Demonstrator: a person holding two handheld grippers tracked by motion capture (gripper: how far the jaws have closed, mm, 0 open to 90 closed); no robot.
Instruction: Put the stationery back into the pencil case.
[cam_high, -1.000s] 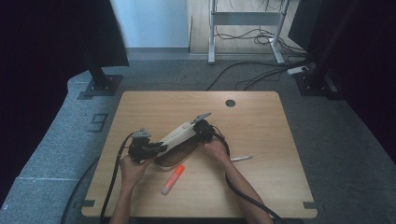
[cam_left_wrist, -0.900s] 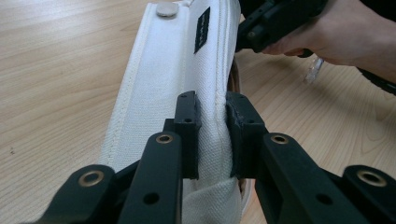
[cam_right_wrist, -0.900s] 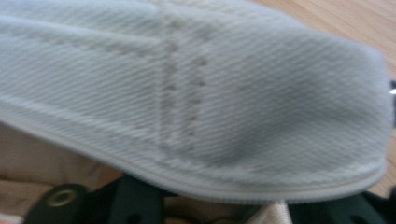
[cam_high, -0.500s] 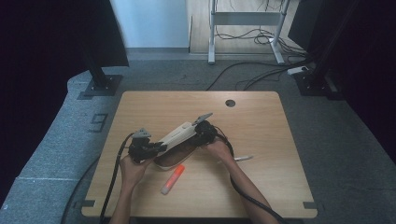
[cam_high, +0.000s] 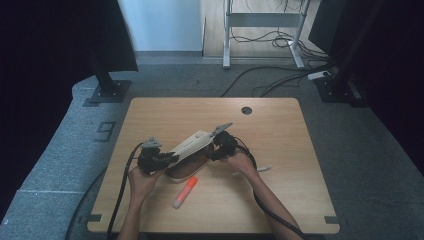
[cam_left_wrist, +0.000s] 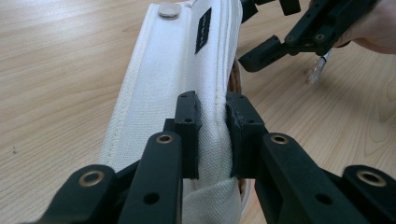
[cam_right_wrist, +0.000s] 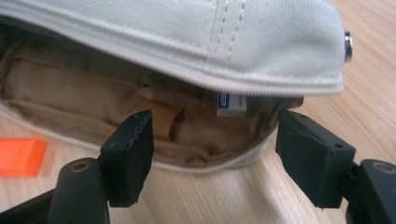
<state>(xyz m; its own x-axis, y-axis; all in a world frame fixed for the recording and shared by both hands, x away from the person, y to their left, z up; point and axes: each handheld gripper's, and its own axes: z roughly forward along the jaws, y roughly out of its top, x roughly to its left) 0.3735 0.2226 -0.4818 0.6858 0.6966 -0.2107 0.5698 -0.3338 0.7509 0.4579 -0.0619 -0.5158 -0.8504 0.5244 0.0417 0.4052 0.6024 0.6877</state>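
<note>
I clamp my left gripper (cam_left_wrist: 212, 135) on the white pouch's (cam_high: 189, 146) upper flap at mid-table, lifting it so the tan lining shows; my right gripper (cam_right_wrist: 215, 154) waits spread wide at the mouth, probably to load the orange marker (cam_high: 184, 192) lying just beside

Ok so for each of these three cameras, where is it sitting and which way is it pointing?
High view: above the person's side, looking forward and down on the wooden table; both forearms enter from the bottom.
Left gripper view: rides the left gripper, looking along jaws clamped on the white pouch; the other gripper shows top right.
Right gripper view: rides the right gripper, jaws apart, facing the pouch's open mouth.
Shared: high and right gripper views both show the orange marker.
</note>
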